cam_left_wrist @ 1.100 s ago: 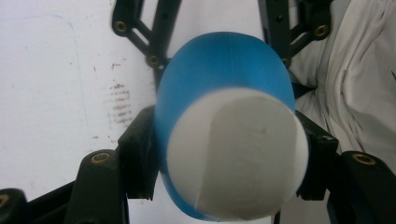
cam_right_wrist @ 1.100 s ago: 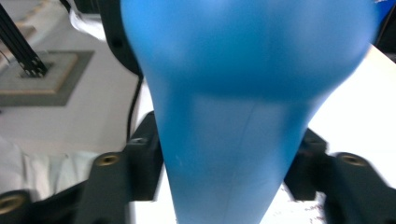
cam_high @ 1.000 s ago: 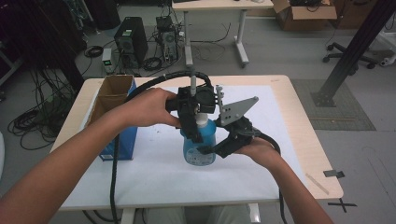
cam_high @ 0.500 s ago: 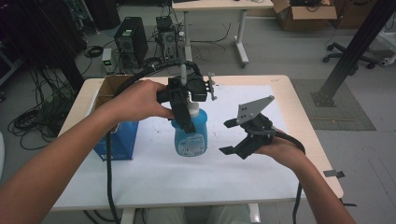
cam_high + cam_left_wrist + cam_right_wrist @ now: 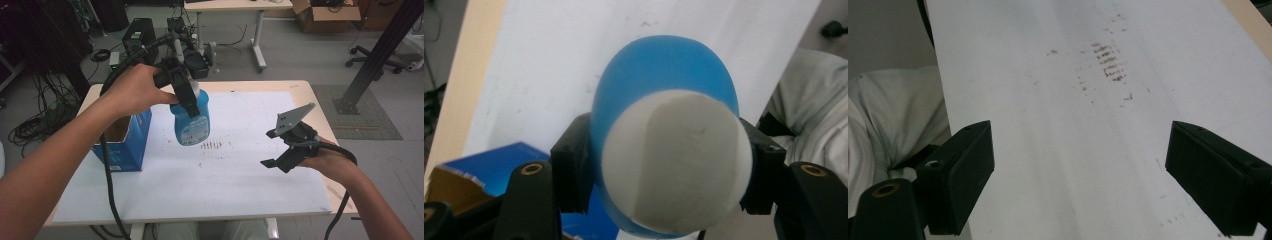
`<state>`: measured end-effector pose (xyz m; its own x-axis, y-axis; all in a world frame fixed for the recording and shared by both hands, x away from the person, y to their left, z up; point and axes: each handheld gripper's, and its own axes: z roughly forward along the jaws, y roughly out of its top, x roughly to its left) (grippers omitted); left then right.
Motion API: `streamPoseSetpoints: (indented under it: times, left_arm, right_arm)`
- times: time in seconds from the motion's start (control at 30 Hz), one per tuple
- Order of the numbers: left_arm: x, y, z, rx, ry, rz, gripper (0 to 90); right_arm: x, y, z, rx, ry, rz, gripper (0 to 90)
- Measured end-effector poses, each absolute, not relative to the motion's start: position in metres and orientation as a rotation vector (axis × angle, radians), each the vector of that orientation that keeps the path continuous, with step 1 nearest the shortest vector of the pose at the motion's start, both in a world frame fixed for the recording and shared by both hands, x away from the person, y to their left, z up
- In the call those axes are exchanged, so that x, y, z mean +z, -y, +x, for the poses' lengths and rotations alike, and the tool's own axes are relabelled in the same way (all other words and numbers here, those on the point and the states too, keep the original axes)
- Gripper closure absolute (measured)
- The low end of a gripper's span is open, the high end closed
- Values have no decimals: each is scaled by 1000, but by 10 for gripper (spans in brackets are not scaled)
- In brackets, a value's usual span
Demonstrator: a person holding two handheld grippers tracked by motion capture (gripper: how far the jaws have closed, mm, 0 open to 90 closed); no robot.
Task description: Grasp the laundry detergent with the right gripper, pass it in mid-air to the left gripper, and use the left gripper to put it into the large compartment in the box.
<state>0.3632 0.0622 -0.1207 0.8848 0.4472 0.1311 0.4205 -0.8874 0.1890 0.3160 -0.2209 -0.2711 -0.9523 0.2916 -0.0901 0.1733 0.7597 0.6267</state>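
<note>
Right gripper sits nearest, held in the right hand low at the right side of the table, above the white mat. Its jaws have just been opening and now stand wide, with nothing between them; in the right gripper view both black pads frame bare mat and a patch of small brown marks. A cable trails from it back along the forearm.

Farther in and to the left, the left gripper is clamped on a blue bottle, gripping it near the top, just under the white cap. The bottle hangs clear of the mat, roughly upright with a slight tilt, its label facing the camera in the high view. In the left gripper view the cap and the blue shoulder sit squeezed between the two pads, seen from above. The left hand wraps the gripper body, and its cable loops down over the table's near edge.

Just left of the bottle stands an open blue box at the left edge of the table, apart from the bottle. The brown marks lie on the mat below and right of the bottle, between the two grippers.

Beyond the table are a computer tower, tangled cables on the floor, a second table and a cardboard box.
</note>
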Motion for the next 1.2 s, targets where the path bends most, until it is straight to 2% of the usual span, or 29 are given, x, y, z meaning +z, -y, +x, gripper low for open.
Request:
streamPoseSetpoints:
  times: [0.37,0.77,1.2]
  left_arm:
    - [-85,-88,380,369,-1047,2749,380]
    - [-56,-127,394,410,-1427,2532,379]
    - [-57,-188,395,442,-1756,2310,380]
  right_arm:
    - [-269,245,310,882,-2775,417,117]
    - [-267,255,310,875,-2787,420,120]
    - [-262,253,309,808,-2824,370,120]
